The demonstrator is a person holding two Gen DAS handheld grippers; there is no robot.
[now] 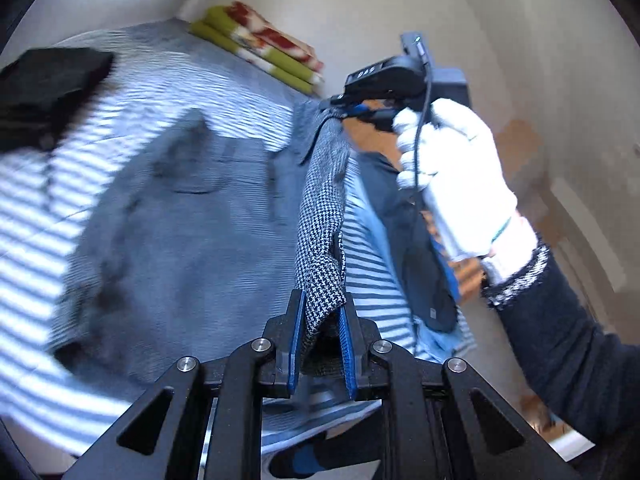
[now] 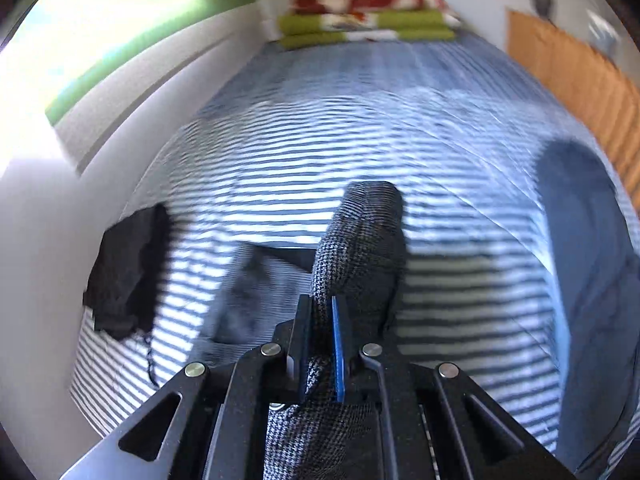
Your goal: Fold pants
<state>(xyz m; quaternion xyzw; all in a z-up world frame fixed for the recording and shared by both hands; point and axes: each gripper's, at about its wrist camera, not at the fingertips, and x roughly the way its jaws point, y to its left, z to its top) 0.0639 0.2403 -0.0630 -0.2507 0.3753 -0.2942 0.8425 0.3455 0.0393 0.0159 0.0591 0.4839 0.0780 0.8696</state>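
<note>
The pants (image 1: pixel 324 216) are grey houndstooth cloth, held up over a striped bed. My left gripper (image 1: pixel 323 312) is shut on one end of the raised edge, which stretches away to my right gripper (image 1: pixel 352 110), gripped by a white-gloved hand (image 1: pixel 452 168). The rest of the pants (image 1: pixel 180 220) lies spread on the bedsheet to the left. In the right wrist view my right gripper (image 2: pixel 322 320) is shut on a fold of the pants (image 2: pixel 360 240), which hangs forward and down over the bed.
The bed has a blue-and-white striped sheet (image 2: pixel 320 140). A folded green, red and white blanket (image 2: pixel 368 16) lies at its far end. A black garment (image 2: pixel 128 272) rests by the white wall; another dark blue garment (image 2: pixel 584 248) lies at the right, near a wooden panel (image 2: pixel 576 76).
</note>
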